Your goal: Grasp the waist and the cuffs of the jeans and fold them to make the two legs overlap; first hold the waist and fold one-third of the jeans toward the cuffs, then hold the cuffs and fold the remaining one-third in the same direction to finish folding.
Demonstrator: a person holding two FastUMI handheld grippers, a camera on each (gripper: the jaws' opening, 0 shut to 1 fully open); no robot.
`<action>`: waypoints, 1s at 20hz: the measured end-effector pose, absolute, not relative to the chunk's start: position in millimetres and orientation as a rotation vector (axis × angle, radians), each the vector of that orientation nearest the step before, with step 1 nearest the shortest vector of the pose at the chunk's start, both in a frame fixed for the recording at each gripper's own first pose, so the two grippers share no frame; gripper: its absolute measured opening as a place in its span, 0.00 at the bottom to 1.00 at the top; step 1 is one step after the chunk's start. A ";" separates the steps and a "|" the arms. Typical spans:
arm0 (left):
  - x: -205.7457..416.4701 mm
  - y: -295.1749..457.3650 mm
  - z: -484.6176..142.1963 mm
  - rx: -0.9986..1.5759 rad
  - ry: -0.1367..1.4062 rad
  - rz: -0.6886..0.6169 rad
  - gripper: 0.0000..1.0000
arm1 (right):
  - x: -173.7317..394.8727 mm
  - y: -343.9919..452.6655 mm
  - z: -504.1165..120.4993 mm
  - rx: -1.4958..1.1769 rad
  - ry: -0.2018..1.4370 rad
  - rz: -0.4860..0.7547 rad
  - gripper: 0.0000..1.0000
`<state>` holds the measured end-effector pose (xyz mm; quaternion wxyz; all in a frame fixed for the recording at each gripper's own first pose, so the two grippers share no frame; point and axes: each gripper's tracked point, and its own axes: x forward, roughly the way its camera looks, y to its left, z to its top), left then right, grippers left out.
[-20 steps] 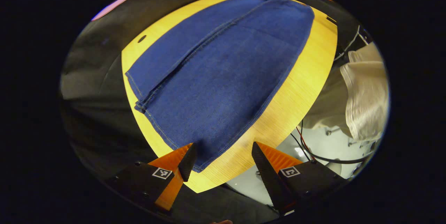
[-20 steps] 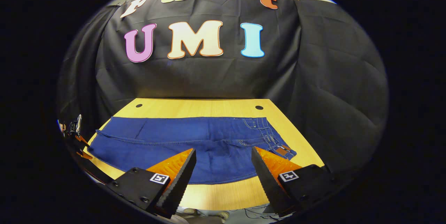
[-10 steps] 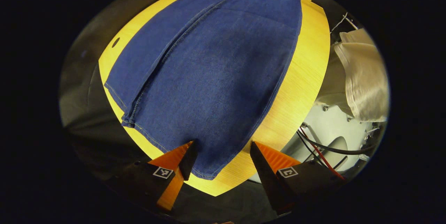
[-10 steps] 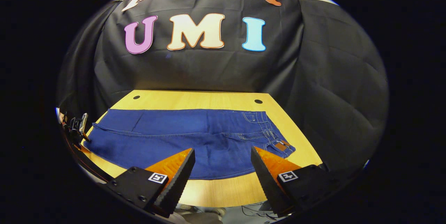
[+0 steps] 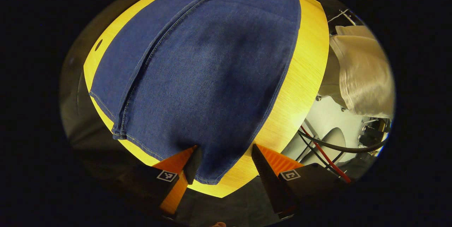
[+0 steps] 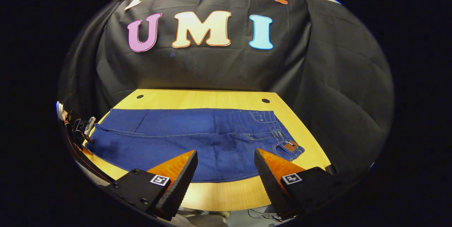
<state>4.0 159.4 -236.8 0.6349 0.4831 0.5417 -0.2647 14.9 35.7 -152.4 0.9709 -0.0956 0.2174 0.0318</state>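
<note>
Each gripper (image 6: 224,170) has black housings with small square black-and-white markers (image 6: 159,180), dark screws, and ridged wedge fingers (image 6: 176,184).

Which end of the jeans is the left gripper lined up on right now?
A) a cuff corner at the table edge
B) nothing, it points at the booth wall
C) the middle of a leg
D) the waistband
A: in the left gripper view the open left gripper straddles the hem corner of the jeans near the table edge; the waistband lies at the far end.
</note>
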 end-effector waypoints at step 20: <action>8.7 158.5 -240.3 1.100 1.230 -0.538 0.04 | 26.3 7.8 -184.0 -0.343 0.572 0.247 0.99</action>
